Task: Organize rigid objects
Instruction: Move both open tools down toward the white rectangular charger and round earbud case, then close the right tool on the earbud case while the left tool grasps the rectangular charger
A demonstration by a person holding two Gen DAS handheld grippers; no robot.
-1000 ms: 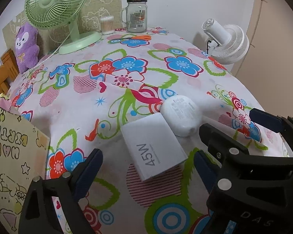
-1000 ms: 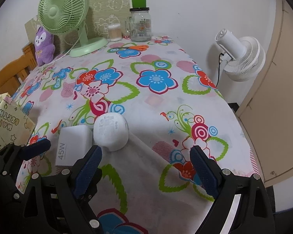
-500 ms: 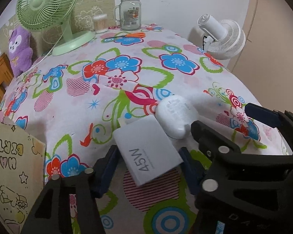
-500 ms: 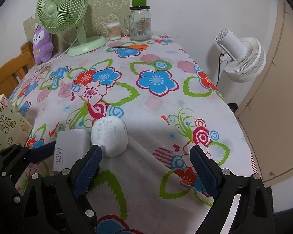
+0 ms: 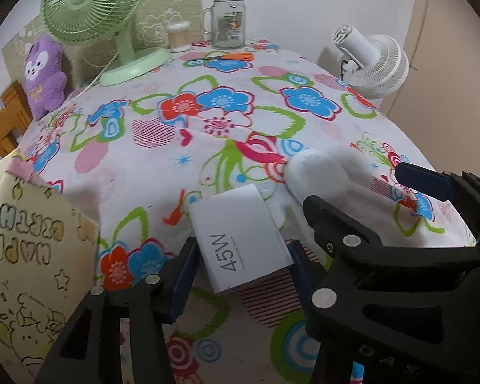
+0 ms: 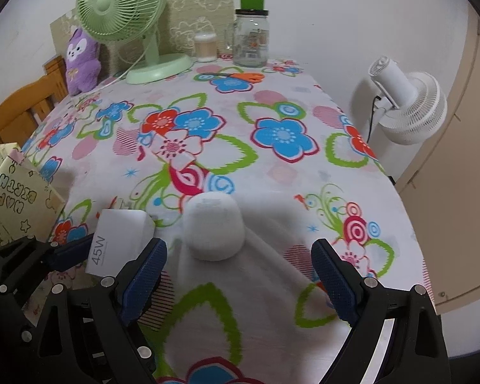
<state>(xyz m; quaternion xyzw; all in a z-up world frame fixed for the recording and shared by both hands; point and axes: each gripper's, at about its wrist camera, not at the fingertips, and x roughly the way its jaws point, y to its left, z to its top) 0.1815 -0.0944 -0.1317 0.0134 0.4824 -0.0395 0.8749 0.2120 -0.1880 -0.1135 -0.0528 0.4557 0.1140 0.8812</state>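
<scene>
A white box marked 45W (image 5: 240, 233) lies on the flowered tablecloth (image 5: 214, 108). My left gripper (image 5: 240, 272) is shut on the near end of this box, its blue pads (image 5: 184, 275) against both sides. The box also shows in the right wrist view (image 6: 118, 240), tilted up. A white rounded object (image 6: 212, 225) sits just right of the box. My right gripper (image 6: 240, 275) is open and empty, just short of the rounded object, and it shows in the left wrist view (image 5: 352, 211).
A "Happy Birthday" paper bag (image 5: 25, 249) stands at the near left. At the far end are a green fan (image 5: 96, 16), a purple plush (image 5: 44, 73), a glass jar (image 5: 228, 22), a swab tub (image 5: 177, 35) and orange scissors (image 5: 227, 57). A white fan (image 6: 406, 102) stands beyond the table's right edge.
My left gripper moved forward and closed onto the 45W box, whose near end has lifted. My right gripper moved closer to the white rounded object and stays open.
</scene>
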